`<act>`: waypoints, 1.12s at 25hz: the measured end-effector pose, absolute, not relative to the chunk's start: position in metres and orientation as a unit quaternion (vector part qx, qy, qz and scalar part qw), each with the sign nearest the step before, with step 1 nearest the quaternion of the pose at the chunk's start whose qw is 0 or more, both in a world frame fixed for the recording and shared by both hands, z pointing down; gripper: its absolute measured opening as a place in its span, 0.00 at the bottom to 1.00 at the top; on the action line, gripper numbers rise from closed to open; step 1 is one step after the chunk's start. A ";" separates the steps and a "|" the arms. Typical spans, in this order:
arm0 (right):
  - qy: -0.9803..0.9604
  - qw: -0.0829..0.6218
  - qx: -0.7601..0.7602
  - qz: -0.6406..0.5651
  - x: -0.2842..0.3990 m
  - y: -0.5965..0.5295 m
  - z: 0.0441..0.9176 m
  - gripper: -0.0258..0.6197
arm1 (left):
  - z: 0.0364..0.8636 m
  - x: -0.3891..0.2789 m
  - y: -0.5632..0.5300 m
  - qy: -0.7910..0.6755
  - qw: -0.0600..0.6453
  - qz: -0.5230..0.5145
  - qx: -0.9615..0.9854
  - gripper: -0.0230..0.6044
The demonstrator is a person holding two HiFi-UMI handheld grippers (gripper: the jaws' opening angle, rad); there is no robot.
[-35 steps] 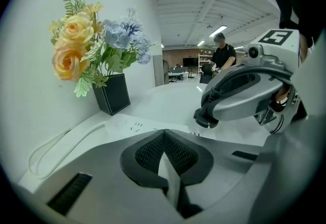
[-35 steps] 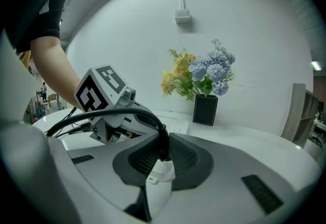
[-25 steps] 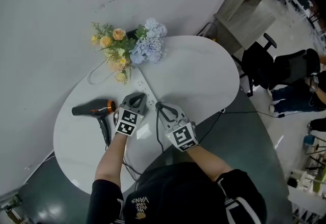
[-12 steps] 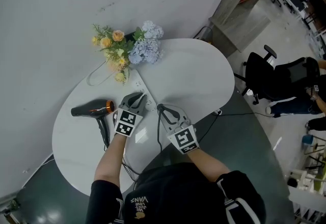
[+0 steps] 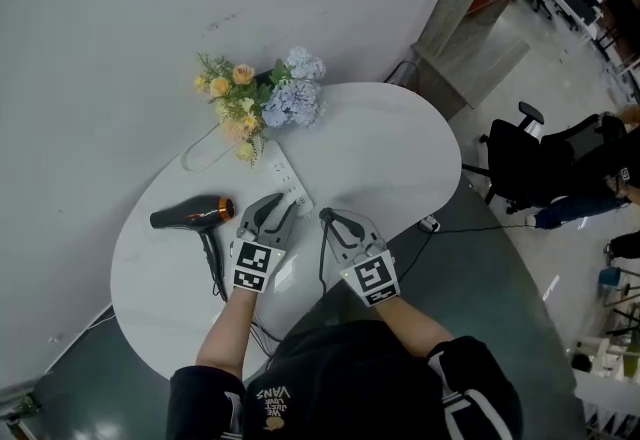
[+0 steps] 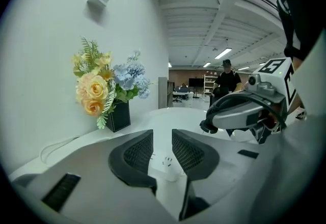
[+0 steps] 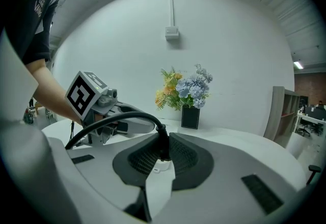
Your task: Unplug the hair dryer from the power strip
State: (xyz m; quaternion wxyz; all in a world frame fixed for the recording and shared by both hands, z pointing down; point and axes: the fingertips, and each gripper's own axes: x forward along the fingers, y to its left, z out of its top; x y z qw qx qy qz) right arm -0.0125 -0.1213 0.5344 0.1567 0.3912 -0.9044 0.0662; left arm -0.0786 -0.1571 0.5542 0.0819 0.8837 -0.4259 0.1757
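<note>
The black plug [image 7: 160, 130] of the hair dryer [image 5: 190, 216] is pinched by the right tongs [image 7: 163, 141], just above the white power strip [image 5: 291, 190] on the table [image 5: 390, 143]. Whether its pins are clear cannot be told. The left tongs [image 6: 162, 135] are opening with nothing pressed, and the strip is seen through the gap. The dryer is laid at the table's left, near the left tongs.
</note>
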 end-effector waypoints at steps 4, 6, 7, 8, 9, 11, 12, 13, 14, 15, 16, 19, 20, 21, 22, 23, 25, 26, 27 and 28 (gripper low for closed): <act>-0.903 0.153 0.397 0.063 -0.011 -0.115 0.528 0.15 | 0.538 -0.082 -0.142 -0.433 0.075 0.152 0.885 0.21; -0.903 0.152 0.398 0.061 -0.010 -0.110 0.524 0.15 | 0.530 -0.083 -0.133 -0.436 0.071 0.141 0.886 0.21; -0.903 0.150 0.398 0.061 -0.011 -0.108 0.523 0.15 | 0.526 -0.083 -0.129 -0.436 0.069 0.136 0.887 0.21; -0.903 0.149 0.398 0.061 -0.011 -0.106 0.521 0.15 | 0.522 -0.083 -0.124 -0.437 0.067 0.133 0.887 0.21; -0.903 0.148 0.398 0.060 -0.011 -0.103 0.519 0.15 | 0.519 -0.084 -0.118 -0.438 0.065 0.130 0.887 0.21; -0.904 0.146 0.398 0.060 -0.011 -0.098 0.516 0.15 | 0.513 -0.084 -0.107 -0.440 0.060 0.125 0.887 0.21; -0.904 0.146 0.397 0.059 -0.011 -0.095 0.515 0.15 | 0.510 -0.085 -0.101 -0.441 0.058 0.122 0.887 0.21; -0.905 0.145 0.397 0.058 -0.011 -0.092 0.513 0.15 | 0.508 -0.085 -0.095 -0.443 0.057 0.119 0.887 0.21; -0.905 0.145 0.396 0.057 -0.011 -0.090 0.511 0.15 | 0.506 -0.086 -0.090 -0.444 0.057 0.116 0.887 0.21; -0.905 0.145 0.395 0.057 -0.012 -0.087 0.510 0.15 | 0.504 -0.087 -0.084 -0.445 0.056 0.114 0.886 0.20; -0.906 0.144 0.395 0.056 -0.012 -0.085 0.509 0.15 | 0.503 -0.088 -0.079 -0.446 0.056 0.112 0.886 0.20; -0.906 0.142 0.395 0.054 -0.012 -0.076 0.504 0.15 | 0.501 -0.092 -0.063 -0.448 0.055 0.108 0.886 0.18; -0.906 0.141 0.394 0.054 -0.013 -0.073 0.502 0.15 | 0.499 -0.094 -0.058 -0.449 0.054 0.107 0.885 0.16; -0.907 0.141 0.394 0.053 -0.013 -0.070 0.501 0.15 | 0.498 -0.095 -0.054 -0.450 0.054 0.105 0.885 0.15; -0.907 0.139 0.393 0.053 -0.014 -0.067 0.499 0.15 | 0.497 -0.096 -0.050 -0.452 0.053 0.104 0.885 0.15; -0.908 0.138 0.393 0.053 -0.015 -0.064 0.497 0.15 | 0.496 -0.098 -0.046 -0.452 0.053 0.102 0.884 0.15; -0.908 0.136 0.392 0.054 -0.016 -0.057 0.495 0.15 | 0.494 -0.100 -0.037 -0.454 0.053 0.099 0.884 0.14; -0.908 0.135 0.392 0.054 -0.017 -0.054 0.494 0.15 | 0.493 -0.101 -0.033 -0.455 0.053 0.097 0.884 0.14; -0.909 0.134 0.392 0.054 -0.018 -0.051 0.493 0.15 | 0.492 -0.103 -0.029 -0.456 0.052 0.097 0.883 0.14; -0.909 0.133 0.391 0.053 -0.018 -0.048 0.492 0.15 | 0.492 -0.105 -0.024 -0.457 0.051 0.096 0.883 0.13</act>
